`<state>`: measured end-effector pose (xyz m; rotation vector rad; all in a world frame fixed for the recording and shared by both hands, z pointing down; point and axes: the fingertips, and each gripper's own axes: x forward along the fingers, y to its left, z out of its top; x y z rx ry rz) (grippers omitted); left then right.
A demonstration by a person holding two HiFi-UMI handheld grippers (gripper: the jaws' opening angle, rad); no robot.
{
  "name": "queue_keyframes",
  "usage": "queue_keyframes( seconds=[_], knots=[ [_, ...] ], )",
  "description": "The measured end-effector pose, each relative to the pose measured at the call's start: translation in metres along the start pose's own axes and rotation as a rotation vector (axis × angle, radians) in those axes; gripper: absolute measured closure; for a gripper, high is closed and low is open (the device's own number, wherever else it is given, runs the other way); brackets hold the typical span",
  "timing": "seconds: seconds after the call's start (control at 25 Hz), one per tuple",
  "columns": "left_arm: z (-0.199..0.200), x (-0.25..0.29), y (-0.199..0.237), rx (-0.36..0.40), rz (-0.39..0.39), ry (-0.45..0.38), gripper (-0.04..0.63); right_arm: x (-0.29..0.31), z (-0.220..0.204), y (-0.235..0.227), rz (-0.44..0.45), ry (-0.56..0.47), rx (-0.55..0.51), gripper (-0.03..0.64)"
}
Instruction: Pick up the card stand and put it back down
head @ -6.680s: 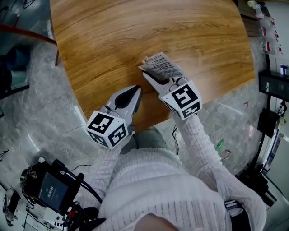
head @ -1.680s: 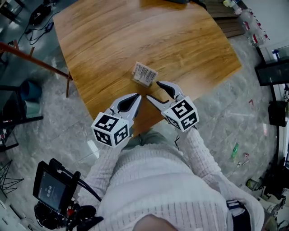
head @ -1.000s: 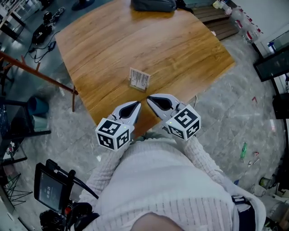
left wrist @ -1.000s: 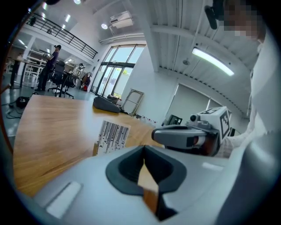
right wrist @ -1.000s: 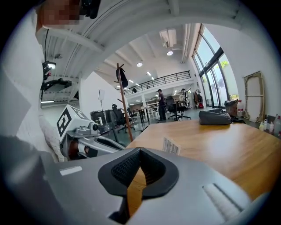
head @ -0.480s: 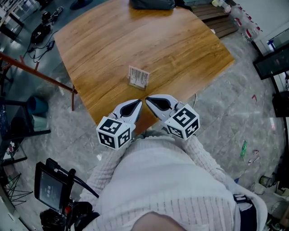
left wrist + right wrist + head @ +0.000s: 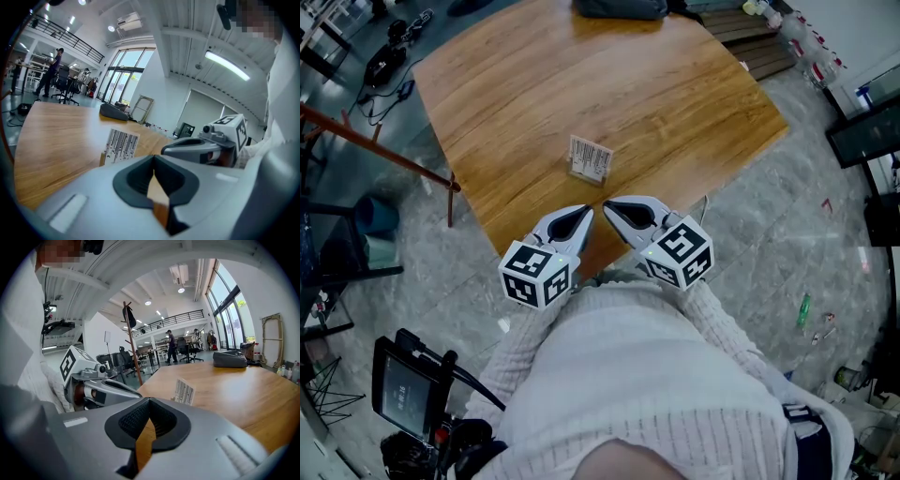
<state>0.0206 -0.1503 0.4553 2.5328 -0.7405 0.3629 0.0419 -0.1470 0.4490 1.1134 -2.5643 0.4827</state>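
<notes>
the card stand [image 7: 590, 159] stands upright on the wooden table [image 7: 516, 84], near the corner closest to the person, its barcode-striped card facing the tongs. the left tongs [image 7: 584, 213] and the right tongs [image 7: 608, 206] hang side by side over that corner, tips close together and pointing at the stand, near it but apart from it. both tongs are closed, pads meeting at the tip, with nothing held between them. a dark bag [image 7: 619, 7] lies at the table's far edge. white knit sleeves [image 7: 722, 328] cover the person's arms.
</notes>
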Motion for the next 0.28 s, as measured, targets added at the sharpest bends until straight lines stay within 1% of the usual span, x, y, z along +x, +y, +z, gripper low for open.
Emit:
queue_keyframes(
  seconds=[0.28],
  knots=[
    [-0.0029, -0.0038, -0.0044, -0.013, 0.0, 0.01, 0.588, -0.0058, 0.0005, 0.0031, -0.011, 0.007, 0.0, 0.617]
  ],
)
